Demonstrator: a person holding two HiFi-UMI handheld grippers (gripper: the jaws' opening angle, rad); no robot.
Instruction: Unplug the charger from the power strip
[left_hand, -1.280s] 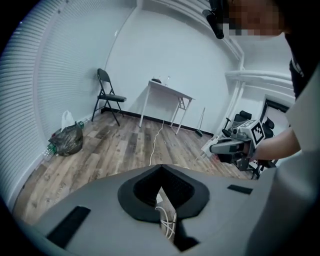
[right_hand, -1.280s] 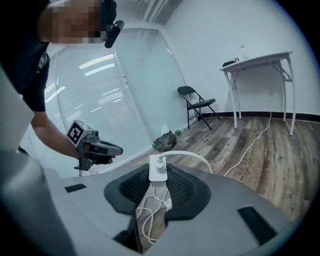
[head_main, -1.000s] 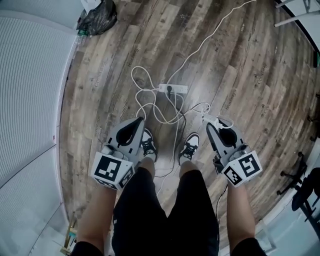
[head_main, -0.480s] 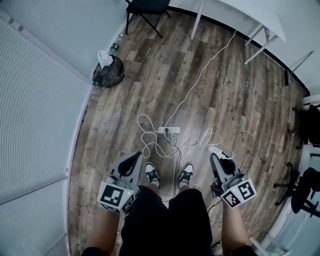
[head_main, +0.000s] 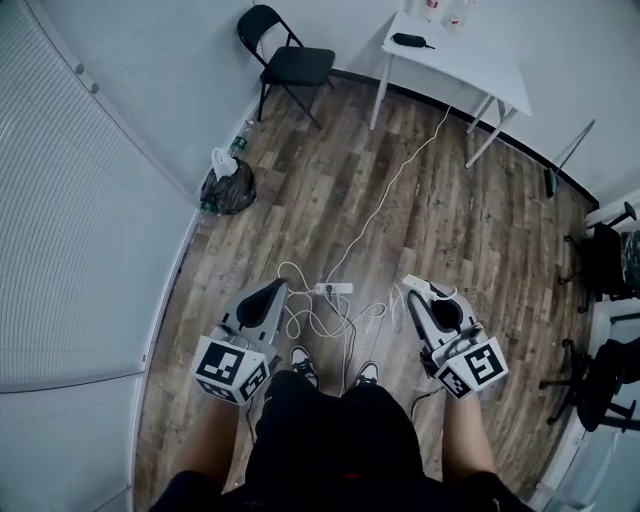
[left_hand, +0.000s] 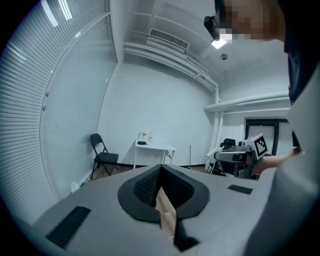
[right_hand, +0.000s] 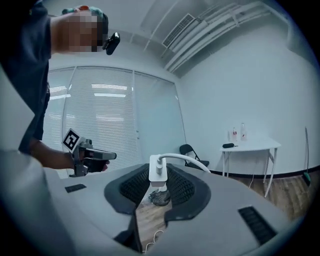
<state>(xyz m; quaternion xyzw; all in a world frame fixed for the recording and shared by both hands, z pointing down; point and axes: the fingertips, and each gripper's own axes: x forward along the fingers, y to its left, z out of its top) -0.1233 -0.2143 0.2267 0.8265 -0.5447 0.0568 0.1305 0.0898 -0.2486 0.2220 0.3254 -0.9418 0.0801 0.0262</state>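
On the brown wood-plank floor far below me, the head view shows the long white power strip in a tangle of thin white cords. A shiny, crumpled black bag by the wall has something white poking out on top.

In the left gripper view, my left gripper has its bumpy black pads pressed together on nothing.

In the right gripper view, my right gripper pinches the smooth, boxy white charger, well apart from the strip. Its round cord bends away.
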